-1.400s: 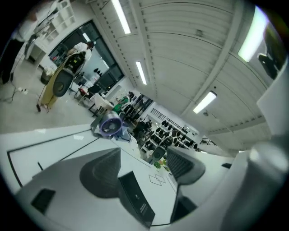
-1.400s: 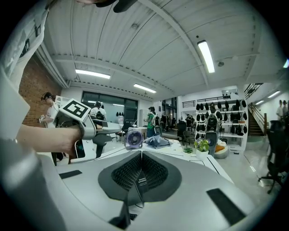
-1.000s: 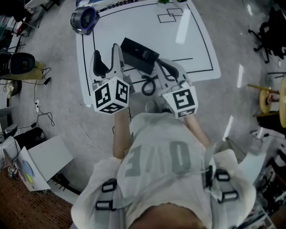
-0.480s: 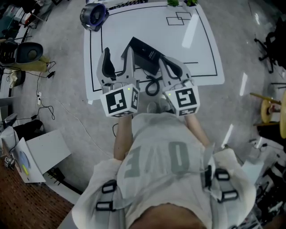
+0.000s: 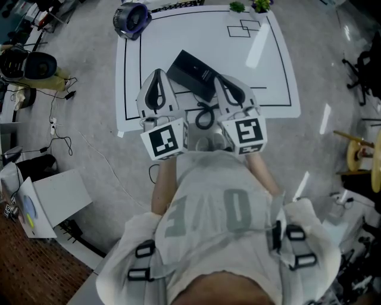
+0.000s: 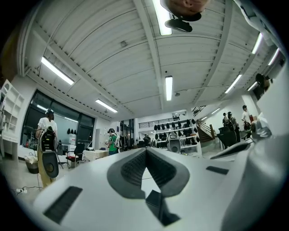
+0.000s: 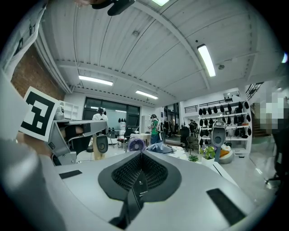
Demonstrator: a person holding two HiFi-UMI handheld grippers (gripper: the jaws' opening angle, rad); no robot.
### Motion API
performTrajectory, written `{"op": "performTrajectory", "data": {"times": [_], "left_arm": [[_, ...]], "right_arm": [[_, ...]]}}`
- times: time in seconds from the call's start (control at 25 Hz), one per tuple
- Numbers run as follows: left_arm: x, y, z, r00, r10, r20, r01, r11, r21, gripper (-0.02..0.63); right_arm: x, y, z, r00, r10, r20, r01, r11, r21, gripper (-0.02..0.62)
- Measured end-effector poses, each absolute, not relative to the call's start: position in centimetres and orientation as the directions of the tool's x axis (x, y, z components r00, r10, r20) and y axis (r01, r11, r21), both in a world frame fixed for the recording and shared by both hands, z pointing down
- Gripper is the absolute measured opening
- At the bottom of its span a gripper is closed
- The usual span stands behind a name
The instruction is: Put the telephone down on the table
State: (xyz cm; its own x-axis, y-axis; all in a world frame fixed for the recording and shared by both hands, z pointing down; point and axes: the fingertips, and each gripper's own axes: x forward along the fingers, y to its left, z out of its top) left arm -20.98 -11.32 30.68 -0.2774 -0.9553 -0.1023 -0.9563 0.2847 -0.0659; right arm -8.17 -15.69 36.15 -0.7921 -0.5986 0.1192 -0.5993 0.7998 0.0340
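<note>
Our left claw [image 5: 158,74] has just been closing. A moment ago its fingers stood spread just left of the telephone [image 5: 191,74]; now they meet in a point with nothing between them. So that side takes no part in the carrying. The right claw [image 7: 141,157] alone has the telephone, its pads pressed on the thin black slab, which shows edge-on between them. From above, the slab sits over the near middle of the white bench [image 5: 262,65], just far of both claws. We cannot tell whether it already rests there or hangs a little above. We judge the setting-down not finished, since the right claw is clamped on it. The near edge of the bench runs just below the claws, with a looped black cord [image 5: 204,114] lying between them, and the left edge is close beside the left claw. To the right and far side, inside the drawn black outline [image 5: 287,77], the surface is bare and wide. A round appliance [image 5: 132,18] at the far left corner and small plants [image 5: 250,6] at the far edge stand well apart.
</note>
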Motion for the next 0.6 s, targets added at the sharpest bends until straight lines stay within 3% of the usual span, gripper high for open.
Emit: {"op": "performTrajectory", "data": {"times": [0.6], "left_arm": [[-22.2,-11.2,33.1,-0.302,-0.953,-0.025,-0.950,0.303,-0.082,0.006]], "right_arm": [[-7.2,-16.2,36.2,-0.762,-0.635,0.124,-0.631,0.772,0.075,0.008]]}}
